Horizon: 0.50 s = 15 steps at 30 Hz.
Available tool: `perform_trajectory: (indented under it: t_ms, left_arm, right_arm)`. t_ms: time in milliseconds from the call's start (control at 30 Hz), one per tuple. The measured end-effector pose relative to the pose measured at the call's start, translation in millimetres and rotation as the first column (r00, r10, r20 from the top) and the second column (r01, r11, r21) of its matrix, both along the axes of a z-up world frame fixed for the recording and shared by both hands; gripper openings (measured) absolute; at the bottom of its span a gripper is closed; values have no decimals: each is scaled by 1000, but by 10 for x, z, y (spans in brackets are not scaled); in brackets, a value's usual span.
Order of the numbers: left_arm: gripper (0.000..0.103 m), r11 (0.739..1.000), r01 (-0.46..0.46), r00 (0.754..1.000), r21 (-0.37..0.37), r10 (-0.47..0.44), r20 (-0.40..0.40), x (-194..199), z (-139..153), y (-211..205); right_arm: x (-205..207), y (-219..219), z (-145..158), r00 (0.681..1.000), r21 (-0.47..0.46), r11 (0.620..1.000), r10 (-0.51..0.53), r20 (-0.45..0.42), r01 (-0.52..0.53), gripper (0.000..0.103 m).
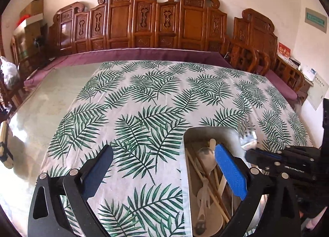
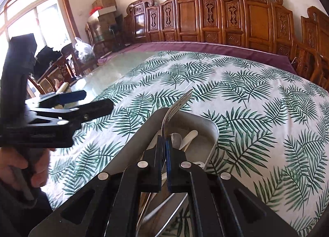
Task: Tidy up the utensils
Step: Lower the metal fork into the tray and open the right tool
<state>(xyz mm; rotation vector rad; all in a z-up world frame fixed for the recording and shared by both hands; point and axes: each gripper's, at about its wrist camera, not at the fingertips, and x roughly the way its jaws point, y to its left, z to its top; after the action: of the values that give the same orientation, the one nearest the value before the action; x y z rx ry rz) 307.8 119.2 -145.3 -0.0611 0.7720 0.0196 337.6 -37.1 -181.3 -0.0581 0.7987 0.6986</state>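
A metal tray [image 1: 232, 134] [image 2: 207, 127] lies on the leaf-print cloth. It holds a steel spoon [image 1: 205, 154], wooden chopsticks [image 1: 205, 181], a clear plastic fork [image 1: 202, 197] and white utensils [image 2: 190, 136]. My right gripper [image 2: 163, 140] is shut on a metal fork [image 2: 176, 107], held over the tray with its tines pointing up and away. It shows at the right in the left wrist view [image 1: 255, 152]. My left gripper [image 1: 164, 154] is open and empty, its right finger [image 1: 230, 171] over the tray. It shows at the left in the right wrist view [image 2: 96, 101].
The leaf-print cloth [image 1: 156, 101] covers the right part of a glass-topped table [image 1: 49, 101]. Carved wooden chairs [image 1: 144, 22] line the far side, behind a purple cushion strip [image 1: 144, 53]. Boxes [image 1: 30, 20] and a plastic bag [image 1: 8, 72] stand at the far left.
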Motion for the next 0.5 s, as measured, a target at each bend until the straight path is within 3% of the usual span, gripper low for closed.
perform_trajectory:
  t_ms: [300, 500]
  left_arm:
    - [95, 1000, -2, 1000, 9, 2, -5, 0, -26, 4]
    - [95, 1000, -5, 1000, 2, 5, -8, -5, -35, 17]
  right_arm:
    - [63, 202, -360, 999, -73, 997, -5, -39, 2, 4]
    - [65, 226, -440, 999, -92, 996, -2, -52, -2, 4]
